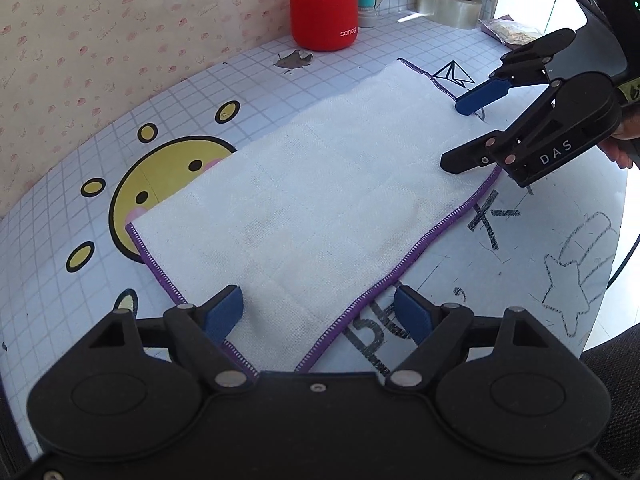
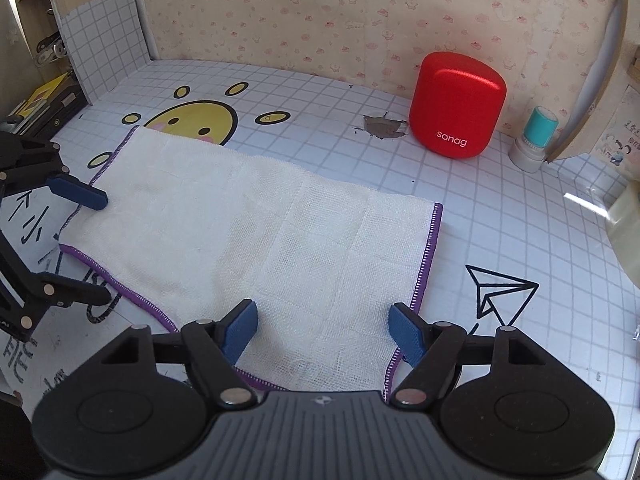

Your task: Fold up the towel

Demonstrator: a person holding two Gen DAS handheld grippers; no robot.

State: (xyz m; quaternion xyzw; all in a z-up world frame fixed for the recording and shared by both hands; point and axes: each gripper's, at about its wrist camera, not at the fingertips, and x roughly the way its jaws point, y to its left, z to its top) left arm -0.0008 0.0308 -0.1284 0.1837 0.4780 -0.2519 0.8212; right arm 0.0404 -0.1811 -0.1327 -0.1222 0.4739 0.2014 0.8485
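Two cameras give me the same scene: a tabletop (image 2: 500, 216) covered in a white grid-patterned sheet printed with a smiling yellow sun (image 2: 196, 122) and a paper-plane outline (image 2: 496, 292). On it I see the towel (image 2: 256, 240), white with a purple stitched hem, lying flat in a long rectangle, one end partly over the sun, the other just beside the plane.

My left gripper (image 1: 320, 312) sits low over one near corner of the towel, its blue-padded fingers (image 1: 226, 310) spread wide, one over the cloth and the other over bare table past the purple edge. I grip nothing with it. My right gripper (image 2: 322, 326) hangs over the opposite near corner, its jaws equally wide apart with cloth between them, not pinched. From the left wrist view I see that right gripper at the towel's far end, one finger on the cloth.

Farther back, near the patterned wall, stands a red speaker (image 2: 458, 106) marked "sanag". Beside it is a small teal-capped stamp (image 2: 534, 140), and a roll of clear tape (image 1: 448, 8) sits beyond it.
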